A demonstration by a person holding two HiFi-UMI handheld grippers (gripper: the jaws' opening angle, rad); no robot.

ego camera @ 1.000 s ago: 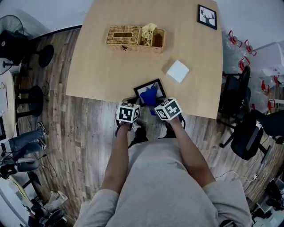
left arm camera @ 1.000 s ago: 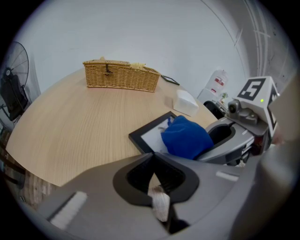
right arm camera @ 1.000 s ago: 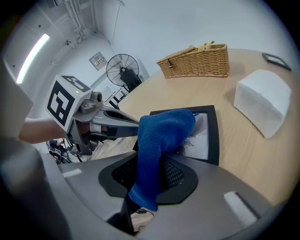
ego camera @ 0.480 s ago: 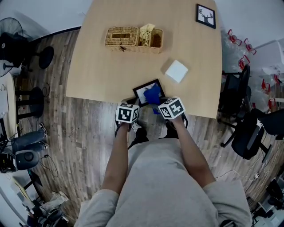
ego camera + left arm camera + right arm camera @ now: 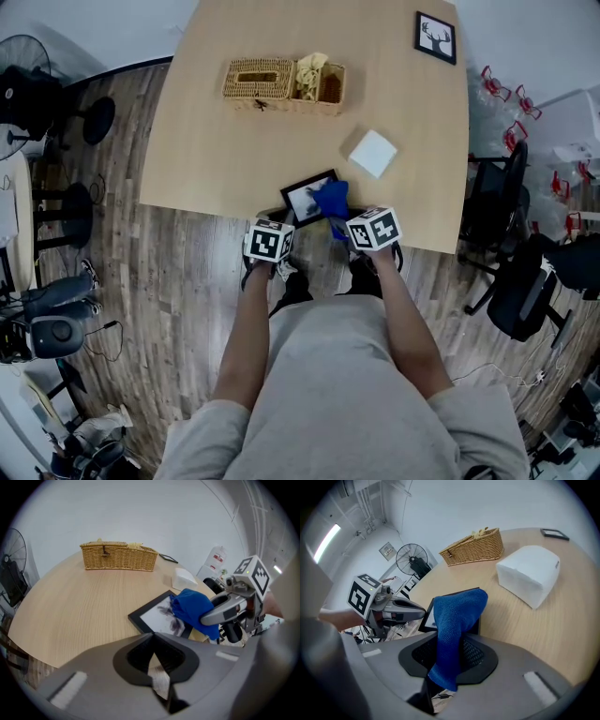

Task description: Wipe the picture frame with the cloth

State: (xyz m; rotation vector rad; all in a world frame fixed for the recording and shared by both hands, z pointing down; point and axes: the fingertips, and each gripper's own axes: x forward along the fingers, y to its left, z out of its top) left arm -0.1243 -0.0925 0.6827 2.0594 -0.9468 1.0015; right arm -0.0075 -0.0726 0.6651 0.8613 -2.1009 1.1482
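A black picture frame (image 5: 305, 196) with a pale print lies flat at the near edge of the wooden table (image 5: 225, 159). My right gripper (image 5: 349, 217) is shut on a blue cloth (image 5: 330, 198), which drapes over the frame's right part. In the right gripper view the cloth (image 5: 457, 611) hangs out of the jaws and hides most of the frame (image 5: 428, 618). My left gripper (image 5: 278, 217) sits at the frame's near left corner. In the left gripper view its jaws (image 5: 153, 637) are closed at the frame's (image 5: 157, 616) near edge, with the cloth (image 5: 192, 609) beyond it.
A wicker basket (image 5: 284, 82) stands at the far side of the table. A white box (image 5: 373, 151) lies just beyond the frame. A small deer picture (image 5: 437, 36) lies at the far right corner. Office chairs (image 5: 520, 281) stand to the right of the table.
My right gripper has carried the blue cloth to the right across the frame, towards its right edge. The left gripper and the frame have stayed put.
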